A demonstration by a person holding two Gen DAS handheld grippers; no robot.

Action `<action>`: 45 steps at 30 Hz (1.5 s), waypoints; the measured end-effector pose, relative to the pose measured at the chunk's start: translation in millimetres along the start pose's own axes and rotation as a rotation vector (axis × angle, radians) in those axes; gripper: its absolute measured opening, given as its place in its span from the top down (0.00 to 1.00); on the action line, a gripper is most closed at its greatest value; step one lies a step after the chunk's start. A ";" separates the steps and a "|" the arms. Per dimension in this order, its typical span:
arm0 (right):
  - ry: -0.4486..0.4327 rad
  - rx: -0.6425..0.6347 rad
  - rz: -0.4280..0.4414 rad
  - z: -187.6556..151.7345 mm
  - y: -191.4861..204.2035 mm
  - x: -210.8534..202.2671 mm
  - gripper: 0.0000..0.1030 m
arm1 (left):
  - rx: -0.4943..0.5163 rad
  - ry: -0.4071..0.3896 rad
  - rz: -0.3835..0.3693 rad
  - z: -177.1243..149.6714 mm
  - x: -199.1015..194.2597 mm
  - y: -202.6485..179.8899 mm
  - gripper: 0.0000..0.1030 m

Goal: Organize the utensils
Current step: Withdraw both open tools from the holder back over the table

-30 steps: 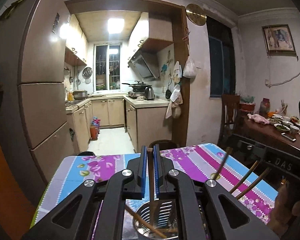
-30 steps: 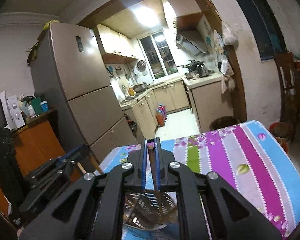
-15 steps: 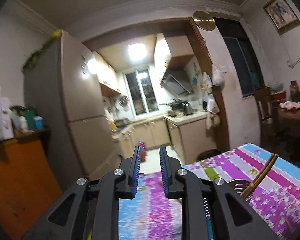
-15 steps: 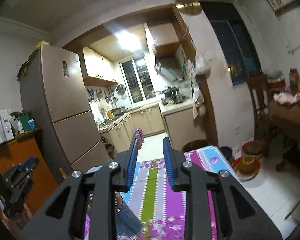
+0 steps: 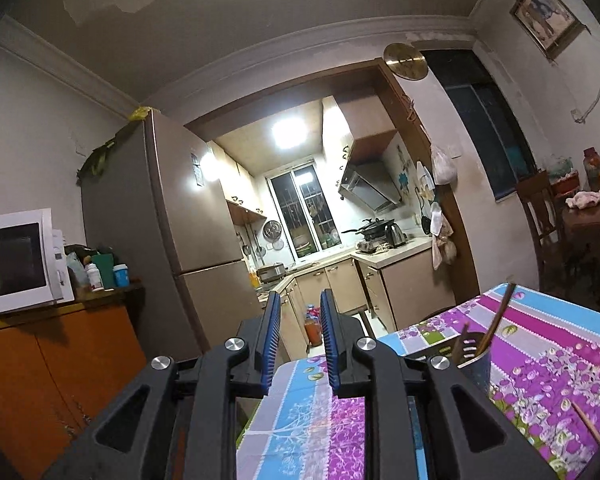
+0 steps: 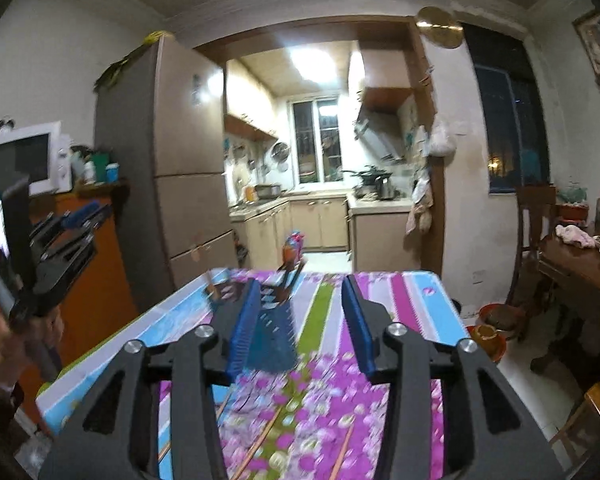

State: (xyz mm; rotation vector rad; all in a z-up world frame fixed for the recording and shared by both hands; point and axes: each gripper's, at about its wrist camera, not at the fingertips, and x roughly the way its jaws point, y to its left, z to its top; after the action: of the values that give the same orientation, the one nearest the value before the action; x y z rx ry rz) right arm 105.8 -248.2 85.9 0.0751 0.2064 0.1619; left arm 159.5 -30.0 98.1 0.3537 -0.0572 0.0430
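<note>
Fingers [image 5: 269, 340] of both grippers spread, opening, nothing between them.

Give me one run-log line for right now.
left gripper: open, empty | right gripper: open, empty, jaws just opened | holder: chopsticks inside | loose chopsticks: on table

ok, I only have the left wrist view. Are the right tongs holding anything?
Observer: No. The right tongs have just been opening and nothing is between them.
Operator: Anything loose under them?
Observer: Several chopsticks lie flat on the tablecloth below them, blurred.
Operator: What's ahead of them?
Observer: The utensil holder, standing on the cloth, partly hidden behind their left finger.
</note>
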 end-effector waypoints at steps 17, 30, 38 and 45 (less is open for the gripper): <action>0.088 -0.127 -0.018 -75.6 37.9 -49.8 0.37 | 0.003 0.111 -0.019 -50.3 -47.2 10.2 0.66; 0.210 -0.033 -0.169 -148.3 7.2 -99.9 0.26 | -0.024 0.311 -0.119 -157.0 -138.7 29.0 0.41; 0.324 -0.011 -0.196 -191.9 30.6 -114.2 0.25 | -0.068 0.430 -0.218 -189.6 -182.9 14.2 0.31; 0.395 -0.039 -0.081 -206.6 51.6 -102.7 0.35 | -0.017 0.428 -0.336 -187.6 -192.6 -16.3 0.27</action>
State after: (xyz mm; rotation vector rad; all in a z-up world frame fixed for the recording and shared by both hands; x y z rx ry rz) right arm -44.6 -202.8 -90.8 -0.0049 0.5991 0.0988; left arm -22.7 13.6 -95.4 0.3268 0.4255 -0.2147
